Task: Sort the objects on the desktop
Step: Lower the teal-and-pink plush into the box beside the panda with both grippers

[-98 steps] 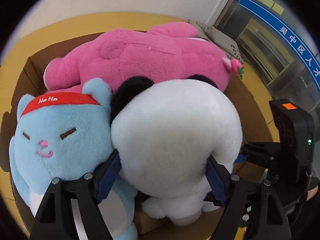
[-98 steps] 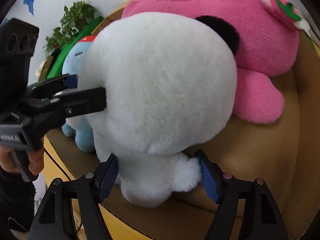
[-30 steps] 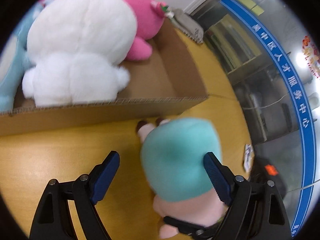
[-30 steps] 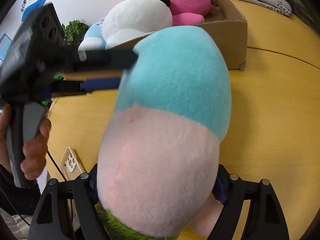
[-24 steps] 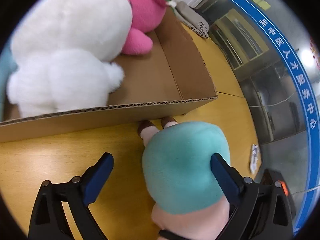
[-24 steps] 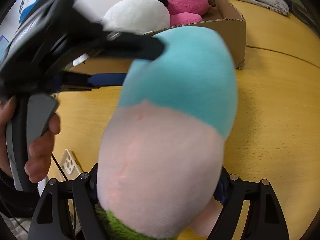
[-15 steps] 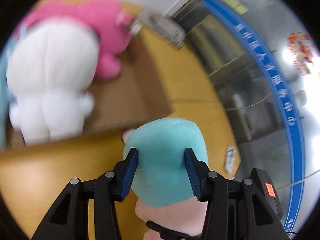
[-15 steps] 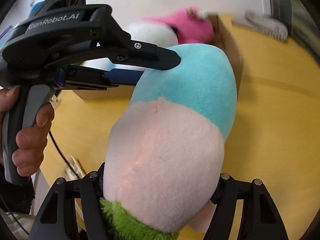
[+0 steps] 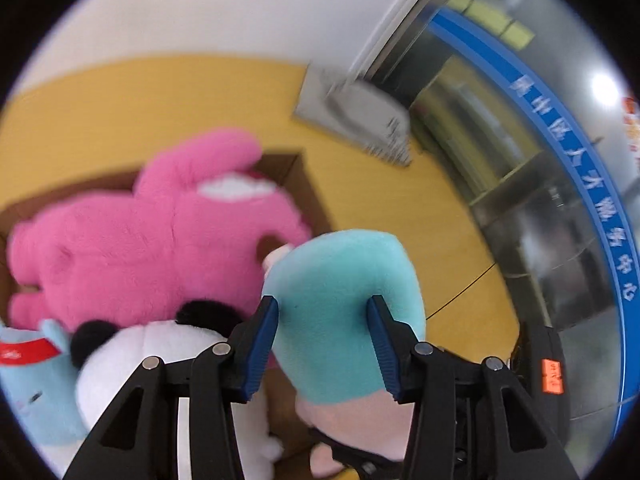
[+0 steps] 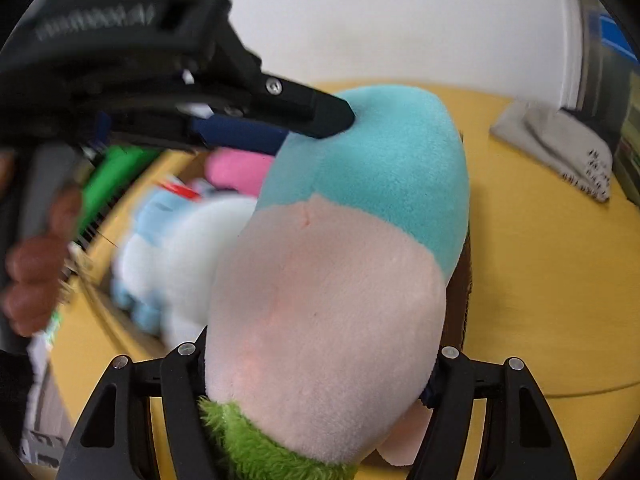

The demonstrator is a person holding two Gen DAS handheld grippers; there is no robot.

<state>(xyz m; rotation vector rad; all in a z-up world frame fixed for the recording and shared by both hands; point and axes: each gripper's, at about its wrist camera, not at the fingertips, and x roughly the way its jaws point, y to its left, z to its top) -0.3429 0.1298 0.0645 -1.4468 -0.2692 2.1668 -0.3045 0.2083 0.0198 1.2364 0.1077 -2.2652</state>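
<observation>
A teal and pale pink plush toy (image 9: 344,304) with a green fringe (image 10: 260,452) is held in the air by both grippers. My left gripper (image 9: 322,344) is shut on its teal end. My right gripper (image 10: 316,364) is shut on its pink end. The toy hangs over the right end of an open cardboard box (image 9: 308,184). In the box lie a pink plush rabbit (image 9: 152,240), a white plush with black ears (image 9: 160,360) and a light blue plush with a red headband (image 9: 28,384).
The box stands on a yellow wooden table (image 9: 384,208). A grey folded cloth (image 9: 356,112) lies on the table beyond the box, also in the right wrist view (image 10: 556,144). A glass wall with a blue band (image 9: 568,160) is at the right.
The white plush was let go in the box. Both grippers closed on the teal and pink toy on the table, then lifted it up and over the box.
</observation>
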